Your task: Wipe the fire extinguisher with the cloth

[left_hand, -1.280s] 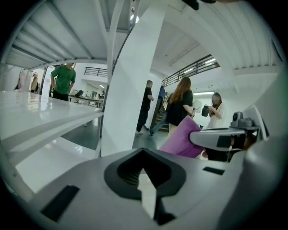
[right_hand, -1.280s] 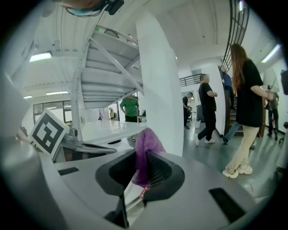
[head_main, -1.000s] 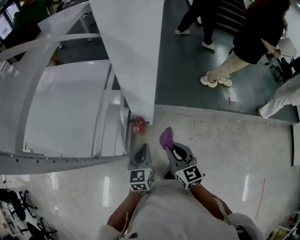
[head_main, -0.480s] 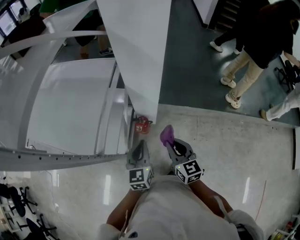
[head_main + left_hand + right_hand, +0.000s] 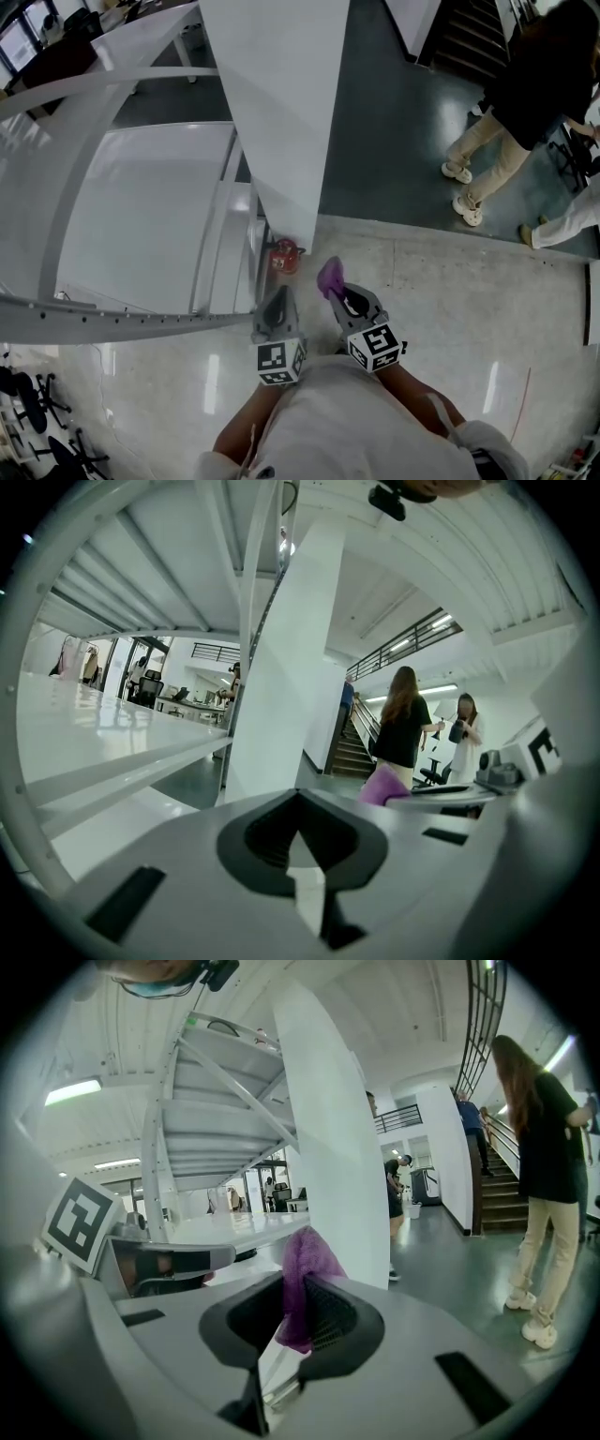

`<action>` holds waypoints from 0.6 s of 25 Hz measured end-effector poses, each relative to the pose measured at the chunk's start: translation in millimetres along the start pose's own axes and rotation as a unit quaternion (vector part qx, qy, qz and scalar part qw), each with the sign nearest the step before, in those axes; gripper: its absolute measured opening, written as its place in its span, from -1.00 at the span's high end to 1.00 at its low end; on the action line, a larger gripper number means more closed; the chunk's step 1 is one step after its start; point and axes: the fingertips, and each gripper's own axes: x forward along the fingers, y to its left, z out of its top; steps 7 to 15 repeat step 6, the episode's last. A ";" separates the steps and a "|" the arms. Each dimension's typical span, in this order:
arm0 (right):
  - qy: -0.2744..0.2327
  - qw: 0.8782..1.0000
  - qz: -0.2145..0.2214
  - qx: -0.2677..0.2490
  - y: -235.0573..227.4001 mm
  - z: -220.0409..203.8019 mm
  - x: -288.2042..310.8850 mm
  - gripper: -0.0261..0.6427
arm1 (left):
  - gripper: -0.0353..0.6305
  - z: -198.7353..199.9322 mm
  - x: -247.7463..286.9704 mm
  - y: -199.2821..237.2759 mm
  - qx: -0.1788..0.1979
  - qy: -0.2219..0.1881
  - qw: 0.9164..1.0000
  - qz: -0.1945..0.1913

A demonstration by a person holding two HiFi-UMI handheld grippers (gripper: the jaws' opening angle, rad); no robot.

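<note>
Cloth [image 5: 330, 275] pinched in R hand-held gripper [image 5: 337, 287], nr fire extinguisher [image 5: 284, 255].

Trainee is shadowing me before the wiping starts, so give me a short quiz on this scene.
1. True or false: the right gripper holds the cloth.
2. The fire extinguisher stands: A on a table; B on the floor at the foot of the white pillar; C between the jaws.
3. Fill in: the left gripper, jaws together, holds ____.
Key: 1 true; 2 B; 3 nothing.
</note>
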 end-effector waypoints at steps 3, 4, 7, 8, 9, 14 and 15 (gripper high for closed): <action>0.001 1.000 0.001 -0.002 0.0 -0.8 -1.2 0.75 | 0.88 -0.1 0.3 -0.7 -0.001 0.000 1.000 -0.001; 0.001 1.000 0.001 -0.002 -0.1 -0.9 -1.7 0.75 | 0.88 -0.1 0.3 -1.0 -0.002 0.000 1.000 -0.001; 0.002 1.000 0.001 -0.001 -0.3 -1.3 -2.9 0.75 | 0.88 -0.3 -0.1 -1.5 -0.003 0.001 1.000 0.000; 0.002 1.000 0.001 -0.001 -0.3 -1.3 -2.9 0.75 | 0.88 -0.3 -0.1 -1.5 -0.003 0.001 1.000 0.000; 0.002 1.000 0.001 -0.001 -0.3 -1.3 -2.9 0.75 | 0.88 -0.3 -0.1 -1.5 -0.003 0.001 1.000 0.000; 0.002 1.000 0.001 -0.001 -0.3 -1.3 -2.9 0.75 | 0.88 -0.3 -0.1 -1.5 -0.003 0.001 1.000 0.000; 0.002 1.000 0.001 -0.001 -0.3 -1.3 -2.9 0.75 | 0.88 -0.3 -0.1 -1.5 -0.003 0.001 1.000 0.000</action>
